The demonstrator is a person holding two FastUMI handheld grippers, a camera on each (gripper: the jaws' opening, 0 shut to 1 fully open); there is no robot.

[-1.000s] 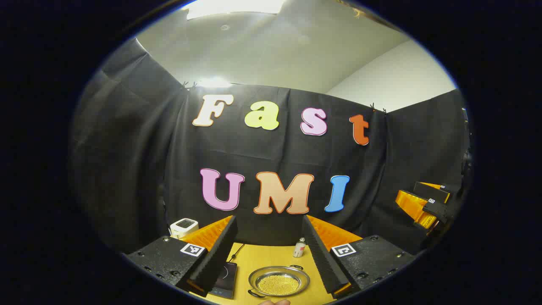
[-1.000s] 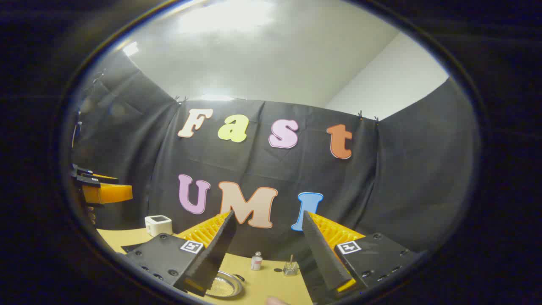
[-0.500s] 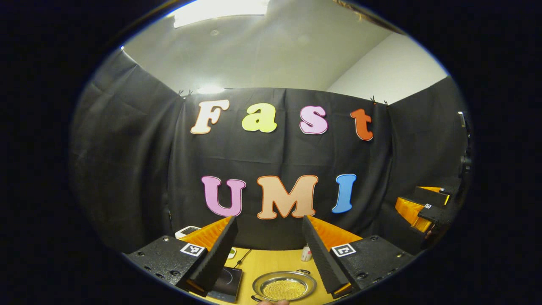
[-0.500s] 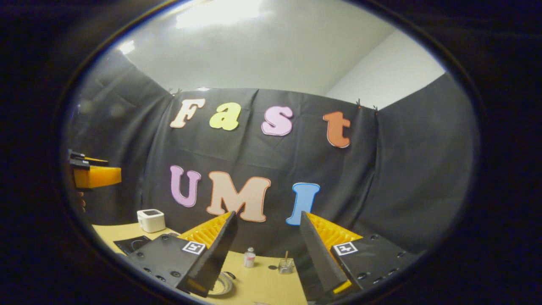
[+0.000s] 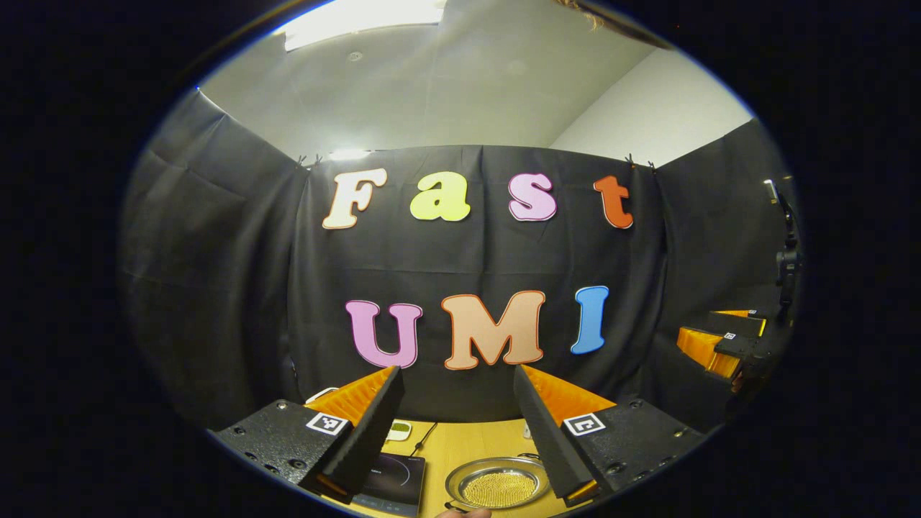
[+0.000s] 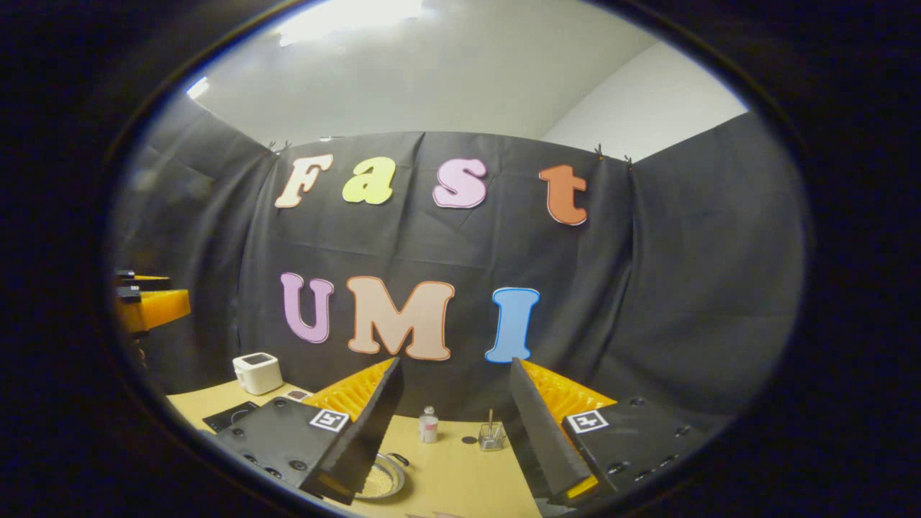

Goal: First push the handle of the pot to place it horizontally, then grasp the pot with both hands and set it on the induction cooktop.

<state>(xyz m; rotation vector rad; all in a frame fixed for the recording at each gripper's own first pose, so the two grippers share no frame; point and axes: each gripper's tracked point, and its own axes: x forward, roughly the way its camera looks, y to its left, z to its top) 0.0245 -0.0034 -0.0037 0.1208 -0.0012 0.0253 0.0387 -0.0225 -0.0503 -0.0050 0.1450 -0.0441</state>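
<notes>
pot (image 5: 498,487): 1 | cooktop (image 5: 392,480): 1 | hand-held grippers: left (image 5: 457,424), right (image 6: 453,424), both agape, empty

Shiny metal pot (image 5: 498,485) on smooth wooden table (image 5: 460,442); glossy cooktop (image 5: 394,476); matt cloth wall (image 5: 216,288)

I see black cloth (image 5: 216,273) hung as the booth's wall on three sides, creased and clipped at the top edge. Above it I see a pale ceiling (image 5: 460,86) with a bright light panel (image 5: 360,14), and a white room wall (image 6: 647,108) at the upper right. Below, the wooden desk (image 6: 453,475) looks yellow under the light.
</notes>
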